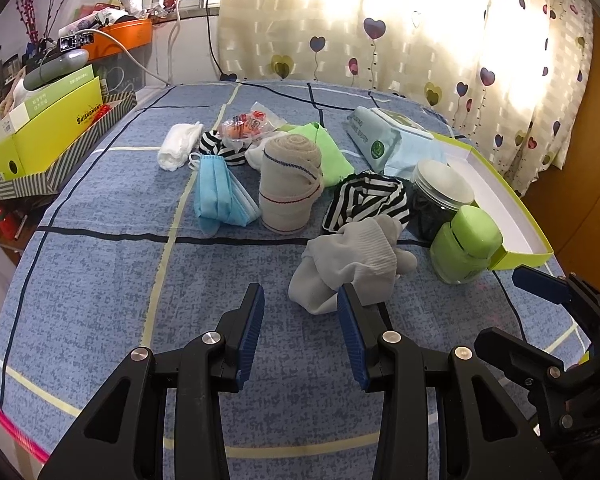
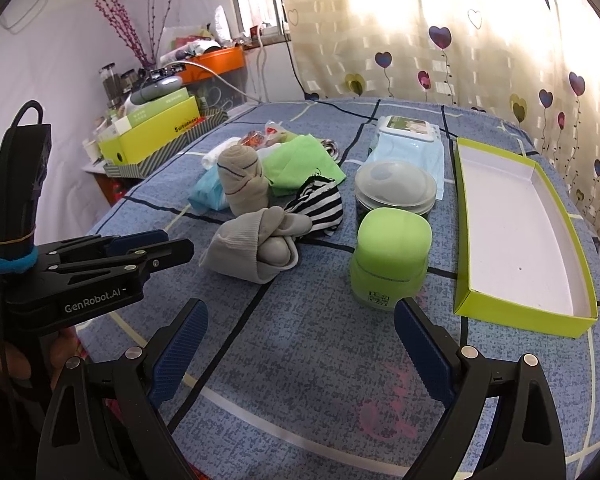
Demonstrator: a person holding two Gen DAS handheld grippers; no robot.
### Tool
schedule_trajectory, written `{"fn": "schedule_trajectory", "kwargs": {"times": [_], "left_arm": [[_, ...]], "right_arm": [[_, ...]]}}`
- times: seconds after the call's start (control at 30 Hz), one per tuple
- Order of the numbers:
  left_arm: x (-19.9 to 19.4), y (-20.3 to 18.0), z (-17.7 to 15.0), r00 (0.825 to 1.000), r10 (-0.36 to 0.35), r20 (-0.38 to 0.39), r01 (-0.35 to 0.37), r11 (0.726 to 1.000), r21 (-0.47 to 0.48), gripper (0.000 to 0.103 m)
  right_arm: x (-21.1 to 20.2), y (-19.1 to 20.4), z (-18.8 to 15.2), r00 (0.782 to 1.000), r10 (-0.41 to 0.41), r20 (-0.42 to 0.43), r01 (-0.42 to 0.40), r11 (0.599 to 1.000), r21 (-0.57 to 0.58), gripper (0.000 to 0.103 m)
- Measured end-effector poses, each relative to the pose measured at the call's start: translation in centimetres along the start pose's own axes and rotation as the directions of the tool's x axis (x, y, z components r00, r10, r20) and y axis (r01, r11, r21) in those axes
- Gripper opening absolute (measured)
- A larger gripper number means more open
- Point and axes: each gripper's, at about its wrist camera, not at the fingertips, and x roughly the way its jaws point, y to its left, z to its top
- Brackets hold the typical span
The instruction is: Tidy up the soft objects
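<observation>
Nearest to you, your left gripper hung over the blue plaid cloth with its jaws spread and nothing between them; the grey sock bundle lay just past its right-hand finger. Your right gripper also stood wide open and empty, angled down at the cloth, with the green-lidded jar just beyond its right finger. That jar and the clear-lidded jar behind it, which held something dark, stood between the soft pile and the lime-green box lid, whose white inside held nothing.

Behind the grey socks lay a black-and-white striped cloth, then the rolled beige bandage standing on end, with a folded blue face mask touching its left side and a green cloth behind it. Farther back were a white rolled cloth, a second striped piece, a clear snack packet and a pack of wet wipes.

Off the far left edge, a striped tray carried yellow-green boxes.
</observation>
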Motion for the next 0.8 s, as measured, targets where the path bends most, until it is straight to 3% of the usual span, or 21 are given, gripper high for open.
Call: {"fn": "schedule_trajectory", "kwargs": {"times": [0.8], "left_arm": [[-0.03,-0.18,0.02,0.998,-0.048,-0.027,0.048,0.999,-0.017,0.039]], "right_arm": [[0.42,0.0,-0.26,1.0,0.01,-0.006,-0.01,1.0,0.008,0.095]]}}
